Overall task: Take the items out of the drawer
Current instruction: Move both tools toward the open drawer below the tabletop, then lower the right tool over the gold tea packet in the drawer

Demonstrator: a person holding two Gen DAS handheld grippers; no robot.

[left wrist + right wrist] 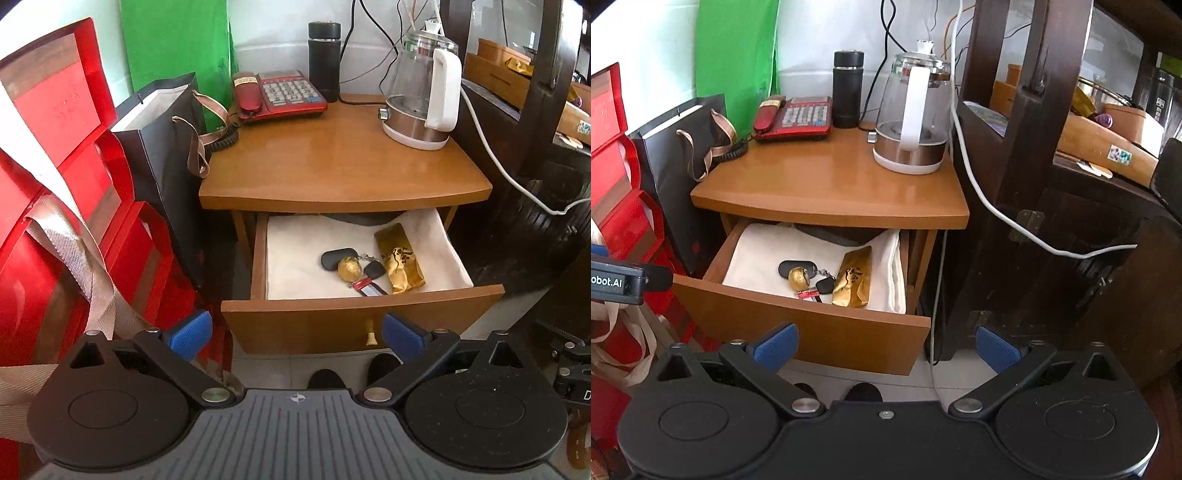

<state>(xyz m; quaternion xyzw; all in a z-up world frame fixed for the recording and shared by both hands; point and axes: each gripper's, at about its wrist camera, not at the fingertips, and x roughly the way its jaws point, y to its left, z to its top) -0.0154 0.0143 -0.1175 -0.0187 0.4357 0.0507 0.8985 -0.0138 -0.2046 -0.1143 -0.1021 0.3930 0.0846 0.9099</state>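
The wooden drawer (362, 317) (798, 317) of a bedside stand is pulled out and lined with white cloth. Inside lie a gold foil packet (399, 260) (852, 277), a gold foil ball (349, 268) (798, 278), a black oval fob (338, 257) (792, 266), a black car key (375, 270) (824, 285) and a small red tag (365, 287) (809, 294). My left gripper (295, 334) is open and empty, in front of the drawer face near its brass knob (370, 334). My right gripper (886, 347) is open and empty, in front of the drawer's right corner.
On the stand top (332, 166) are a red telephone (280, 96), a black flask (324, 61) and a glass kettle (424, 92). Red boxes (55, 184) and a black paper bag (162, 147) crowd the left. Dark wooden furniture (1034, 184) with a white cable stands right. Shoe tips show below.
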